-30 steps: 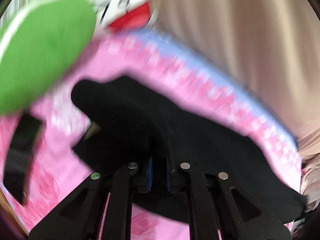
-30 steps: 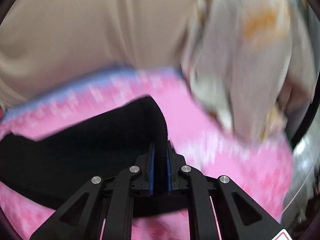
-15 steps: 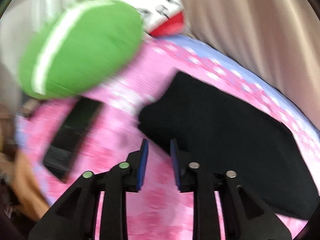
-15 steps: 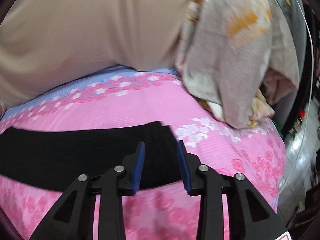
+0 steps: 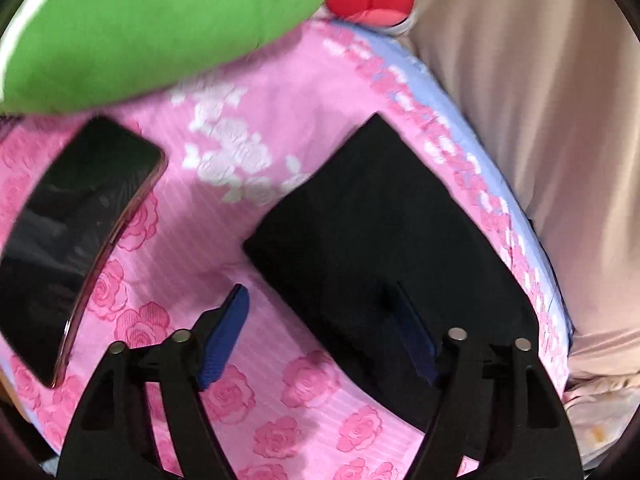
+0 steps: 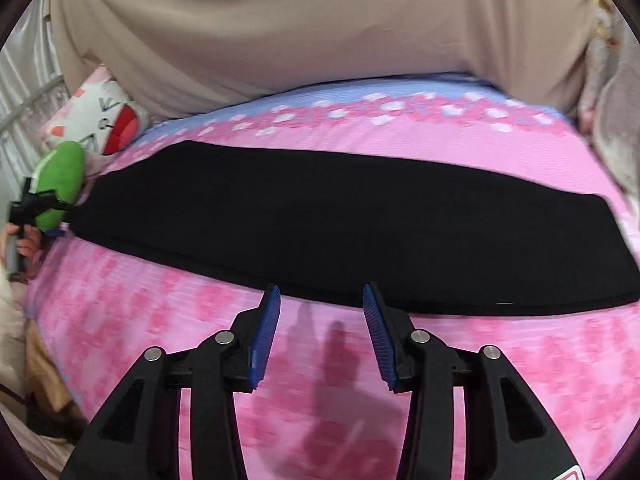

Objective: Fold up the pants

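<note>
The black pants [image 6: 320, 224] lie flat as one long folded strip across the pink rose-print bedsheet [image 6: 440, 380]. In the left wrist view one end of the pants [image 5: 384, 240] lies under my left gripper [image 5: 320, 320], which is open and empty, its right finger over the cloth and its left finger over the sheet. My right gripper [image 6: 320, 312] is open and empty, just in front of the near edge of the strip's middle. The left gripper [image 6: 28, 208] also shows small at the far left of the right wrist view.
A dark phone [image 5: 68, 240] lies on the sheet left of the pants. A green cushion [image 5: 152, 20] and a white-and-red plush [image 5: 376, 0] sit at the bed's end. A beige curtain [image 6: 320, 20] hangs behind the bed. Patterned cloth [image 6: 612, 100] is piled at the right.
Both grippers opened and let go of the pants, then drew back from the cloth. The pants now lie flat as a long strip on the sheet.
</note>
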`<state>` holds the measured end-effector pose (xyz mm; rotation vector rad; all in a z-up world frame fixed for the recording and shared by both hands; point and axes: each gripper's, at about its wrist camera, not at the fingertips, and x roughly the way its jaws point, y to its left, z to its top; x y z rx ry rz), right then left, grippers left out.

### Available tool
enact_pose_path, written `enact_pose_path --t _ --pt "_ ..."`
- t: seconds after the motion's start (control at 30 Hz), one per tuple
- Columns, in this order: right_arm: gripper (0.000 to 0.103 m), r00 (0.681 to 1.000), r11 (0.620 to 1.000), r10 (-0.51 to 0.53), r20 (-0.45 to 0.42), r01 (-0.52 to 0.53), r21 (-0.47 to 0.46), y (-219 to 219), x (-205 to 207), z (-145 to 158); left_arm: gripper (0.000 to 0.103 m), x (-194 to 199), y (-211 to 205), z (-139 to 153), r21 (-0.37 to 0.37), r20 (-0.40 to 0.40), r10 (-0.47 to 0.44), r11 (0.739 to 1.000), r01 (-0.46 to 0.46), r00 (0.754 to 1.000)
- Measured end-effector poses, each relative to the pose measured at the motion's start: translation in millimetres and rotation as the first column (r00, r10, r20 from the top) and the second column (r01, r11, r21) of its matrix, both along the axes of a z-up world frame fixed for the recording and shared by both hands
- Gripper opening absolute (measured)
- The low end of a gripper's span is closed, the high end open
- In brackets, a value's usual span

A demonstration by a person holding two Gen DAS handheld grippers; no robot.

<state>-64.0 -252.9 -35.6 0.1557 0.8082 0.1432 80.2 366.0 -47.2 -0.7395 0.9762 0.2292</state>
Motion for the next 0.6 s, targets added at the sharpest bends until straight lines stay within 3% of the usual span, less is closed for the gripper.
enact_pose_path --t 0.03,0.07,0.1,0.13,0.23,0.3,0.37,0.47,0.53,0.6 --pt "0.043 1.000 1.000 0.010 -0.001 -0.010 0.011 6.4 2.8 0.0 0.074 0.7 0.7 -1.6 -0.007 0.015 0.002 1.000 -0.002 1.000" --pt "0.043 1.000 1.000 0.018 -0.003 -0.018 0.012 13.3 5.4 0.0 0.065 2.2 0.7 0.0 0.013 0.026 0.000 1.000 -0.001 1.000" --pt "0.043 1.000 1.000 0.026 -0.003 -0.026 0.009 19.7 7.4 -0.1 0.032 3.9 -0.4 1.6 0.025 0.027 -0.007 1.000 0.006 1.000" --pt "0.043 0.999 0.999 0.035 -0.002 -0.034 0.008 26.0 9.4 -0.1 0.015 6.7 -0.8 6.8 0.057 0.032 0.000 0.998 -0.002 0.999" --pt "0.043 0.999 0.999 0.042 0.004 -0.042 0.009 36.8 13.1 2.1 0.014 11.5 -2.8 33.2 0.099 0.103 -0.034 0.995 0.024 0.994" --pt "0.043 0.999 0.999 0.033 0.027 -0.033 0.000 37.3 9.7 7.5 0.015 18.5 -6.9 28.9 0.182 0.056 -0.048 0.983 0.037 0.997" --pt "0.045 1.000 1.000 0.003 0.029 -0.003 -0.006 28.5 7.2 8.5 0.016 22.1 -4.9 7.1 0.172 -0.025 -0.038 0.984 0.042 0.999" --pt "0.045 0.996 0.996 -0.090 0.001 0.090 -0.018 -3.5 2.5 4.2 0.025 6.9 -14.4 17.9 0.252 0.002 -0.026 0.967 0.025 1.000" --pt "0.046 0.985 0.985 -0.173 -0.004 0.173 -0.020 -36.4 -6.4 5.2 0.033 -5.9 -23.5 35.2 0.363 0.007 0.032 0.931 -0.033 0.999" --pt "0.050 0.962 0.961 -0.274 0.015 0.274 -0.042 -76.8 -19.8 10.8 0.047 -20.5 -40.2 57.4 0.482 0.041 0.068 0.872 -0.080 0.997"
